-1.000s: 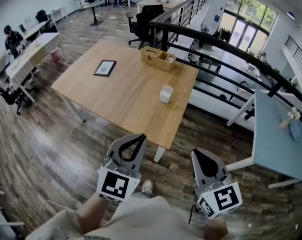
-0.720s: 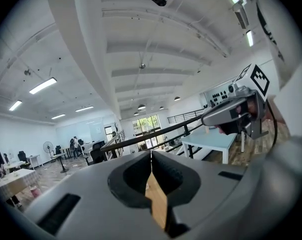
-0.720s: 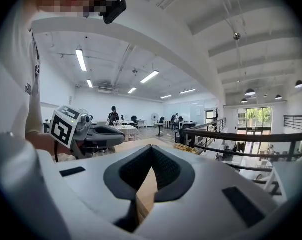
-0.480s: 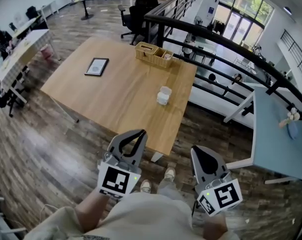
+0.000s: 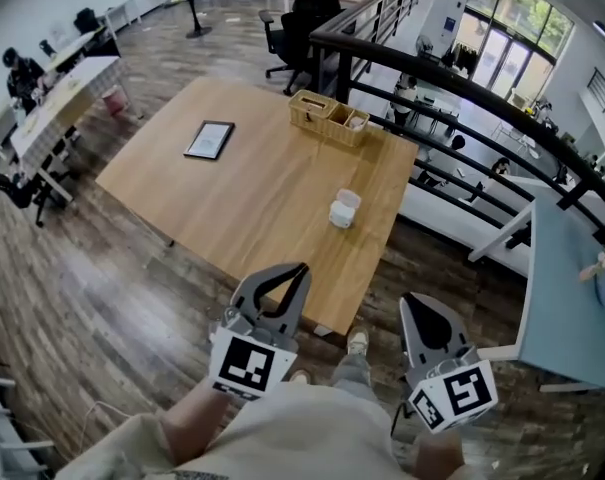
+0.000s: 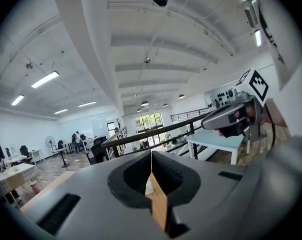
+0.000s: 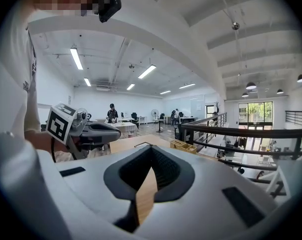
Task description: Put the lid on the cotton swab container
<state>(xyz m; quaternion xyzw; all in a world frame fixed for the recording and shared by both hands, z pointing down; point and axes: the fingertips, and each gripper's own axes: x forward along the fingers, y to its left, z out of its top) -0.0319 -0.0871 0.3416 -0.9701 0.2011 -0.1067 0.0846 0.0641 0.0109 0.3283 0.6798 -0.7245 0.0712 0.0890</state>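
The cotton swab container (image 5: 342, 210) is a small white tub near the right edge of the wooden table (image 5: 242, 198). A pale round piece sits at its top; too small to tell whether it is the lid. My left gripper (image 5: 300, 269) hangs shut in front of my body, short of the table's near corner, with nothing in it. My right gripper (image 5: 412, 302) is also shut and empty, over the floor right of that corner. In the left gripper view the jaws (image 6: 151, 155) meet in a thin line, and the same in the right gripper view (image 7: 151, 150).
A wicker basket (image 5: 329, 118) stands at the table's far edge and a dark framed tablet (image 5: 209, 139) lies to the left. A black railing (image 5: 452, 88) runs behind the table. A pale blue table (image 5: 572, 298) is at the right. Office chairs and desks stand farther back.
The view has shifted as the person steps; the table and container sit a little lower and more to the right in view. Both grippers stay shut and low.
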